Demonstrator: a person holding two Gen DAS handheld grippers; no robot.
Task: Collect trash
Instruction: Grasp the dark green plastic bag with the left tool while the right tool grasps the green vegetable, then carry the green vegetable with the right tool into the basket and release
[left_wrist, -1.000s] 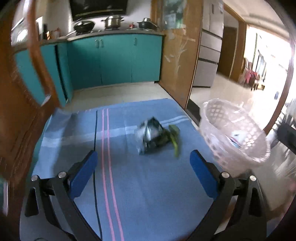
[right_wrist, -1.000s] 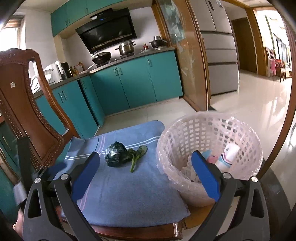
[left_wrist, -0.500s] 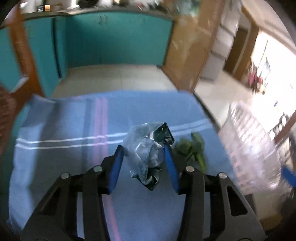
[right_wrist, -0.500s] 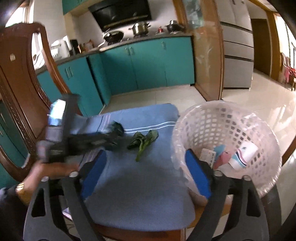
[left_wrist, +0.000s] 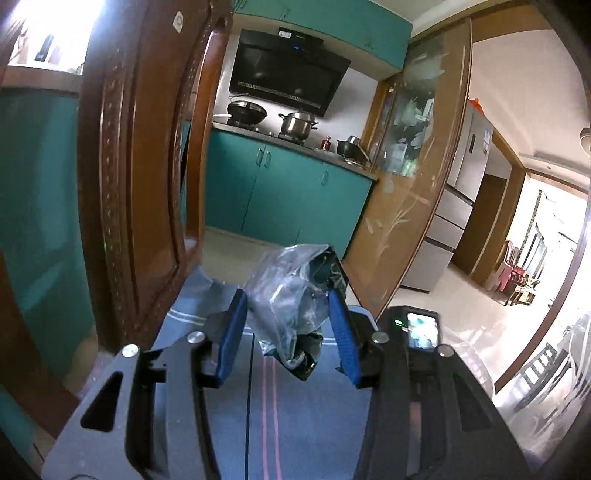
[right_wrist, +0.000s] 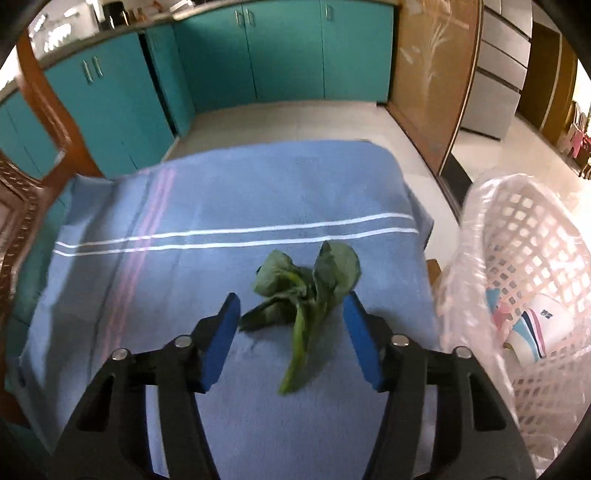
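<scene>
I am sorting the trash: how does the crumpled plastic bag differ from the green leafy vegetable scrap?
The crumpled plastic bag is shiny, clear and dark; the green leafy vegetable scrap is matte. The bag is clamped in the left gripper; the scrap lies on the blue striped cloth, between the open right gripper's fingers.

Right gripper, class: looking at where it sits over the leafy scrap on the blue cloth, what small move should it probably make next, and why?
Probably lower a little and shut on the wilted green leaf. The right gripper has its jaws open on either side of the leaf, which lies loose on the blue cloth. The left gripper already holds the crumpled plastic bag, and the white basket stands close to the right.
</scene>
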